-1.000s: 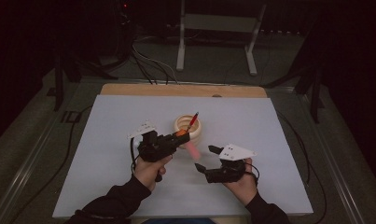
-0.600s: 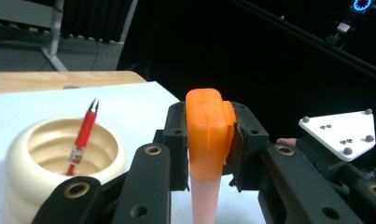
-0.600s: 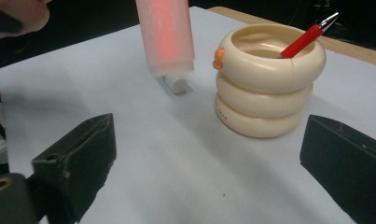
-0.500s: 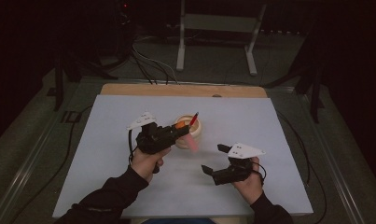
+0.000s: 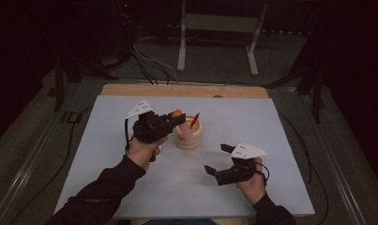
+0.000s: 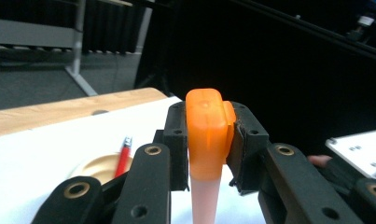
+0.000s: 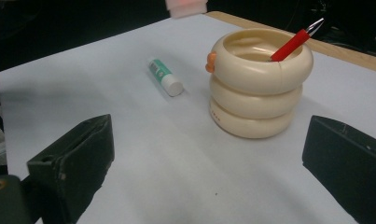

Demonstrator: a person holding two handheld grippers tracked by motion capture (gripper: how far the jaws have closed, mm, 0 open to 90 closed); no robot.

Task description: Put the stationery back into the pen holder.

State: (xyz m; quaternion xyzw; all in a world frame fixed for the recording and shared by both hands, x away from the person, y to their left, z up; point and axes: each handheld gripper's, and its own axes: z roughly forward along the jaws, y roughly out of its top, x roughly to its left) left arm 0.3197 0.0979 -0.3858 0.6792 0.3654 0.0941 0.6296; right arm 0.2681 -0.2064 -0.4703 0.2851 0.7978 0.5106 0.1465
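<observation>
Left gripper (image 5: 177, 123) higher, marker (image 6: 206, 135) gripped.

The high view looks forward and down from above the person's side onto the white table (image 5: 271, 126); the left gripper view rides close, facing level across its far edge; the right gripper view sits low, near the cream holder (image 7: 260, 84); all share that holder and its red pen (image 6: 123, 156).

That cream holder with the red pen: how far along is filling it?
Done: a red pen stands in the holder. In hand: the left gripper holds an orange-capped marker over it. Left: a glue stick lies on the table; the right gripper is open.
</observation>
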